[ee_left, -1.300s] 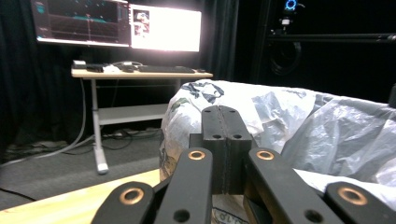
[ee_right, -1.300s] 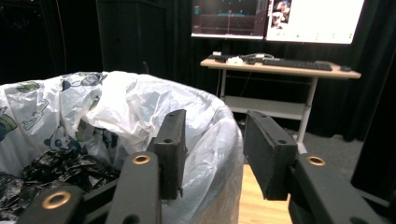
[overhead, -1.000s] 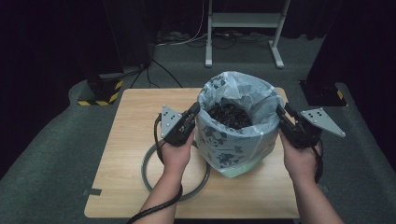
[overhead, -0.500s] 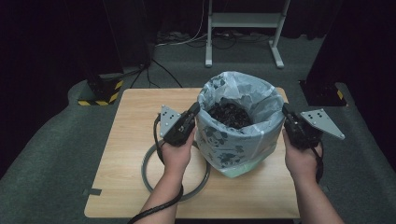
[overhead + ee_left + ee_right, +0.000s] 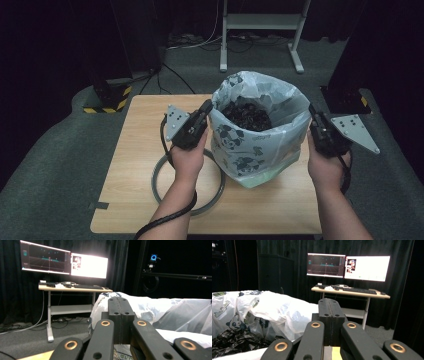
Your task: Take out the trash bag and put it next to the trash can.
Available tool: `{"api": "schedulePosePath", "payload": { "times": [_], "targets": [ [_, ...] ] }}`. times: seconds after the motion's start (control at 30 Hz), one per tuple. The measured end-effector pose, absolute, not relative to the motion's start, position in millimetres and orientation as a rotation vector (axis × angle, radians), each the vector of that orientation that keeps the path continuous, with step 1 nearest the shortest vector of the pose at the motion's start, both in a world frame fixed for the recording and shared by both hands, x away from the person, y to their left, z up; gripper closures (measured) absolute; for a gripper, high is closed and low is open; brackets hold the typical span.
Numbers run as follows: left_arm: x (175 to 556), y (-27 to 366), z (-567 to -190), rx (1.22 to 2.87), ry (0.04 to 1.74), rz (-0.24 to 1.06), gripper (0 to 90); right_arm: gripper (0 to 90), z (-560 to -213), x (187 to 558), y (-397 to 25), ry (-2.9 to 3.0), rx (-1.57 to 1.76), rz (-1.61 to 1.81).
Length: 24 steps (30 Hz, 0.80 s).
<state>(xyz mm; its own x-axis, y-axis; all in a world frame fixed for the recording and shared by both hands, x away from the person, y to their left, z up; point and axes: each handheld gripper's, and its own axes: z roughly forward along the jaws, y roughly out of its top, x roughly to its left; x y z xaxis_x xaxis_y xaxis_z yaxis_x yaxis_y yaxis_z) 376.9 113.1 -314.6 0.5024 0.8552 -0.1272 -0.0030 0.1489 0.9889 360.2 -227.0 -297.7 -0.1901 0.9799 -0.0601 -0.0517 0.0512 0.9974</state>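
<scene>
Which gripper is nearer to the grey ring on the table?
Left. The left gripper is just above the grey ring, beside the bag. The right gripper is across the bag.

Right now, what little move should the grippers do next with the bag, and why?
Probably open the right hand-held gripper and ease it onto the bag rim. Both sets of jaws look shut; the left hand-held gripper is at the rim on its side, while the right sits just off the bag with nothing gripped.

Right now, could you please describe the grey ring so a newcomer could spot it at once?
Start at the wooden table. Left of the white bag, the grey ring lies flat under the person's left forearm. It is the one flat, open hoop there.
</scene>
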Motion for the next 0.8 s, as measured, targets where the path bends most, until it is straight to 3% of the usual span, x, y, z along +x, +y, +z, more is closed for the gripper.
{"api": "schedulePosePath", "payload": {
  "times": [0.53,0.8],
  "targets": [
    [373.0,125.5,-289.9,1.248,0.801,0.750,90.0,90.0,-256.7,350.0,-219.6,1.261,0.938,1.390],
    [372.4,126.7,-308.8,1.309,0.817,0.710,90.0,90.0,-250.8,343.2,-205.5,1.294,0.899,1.405]
  ]
}}
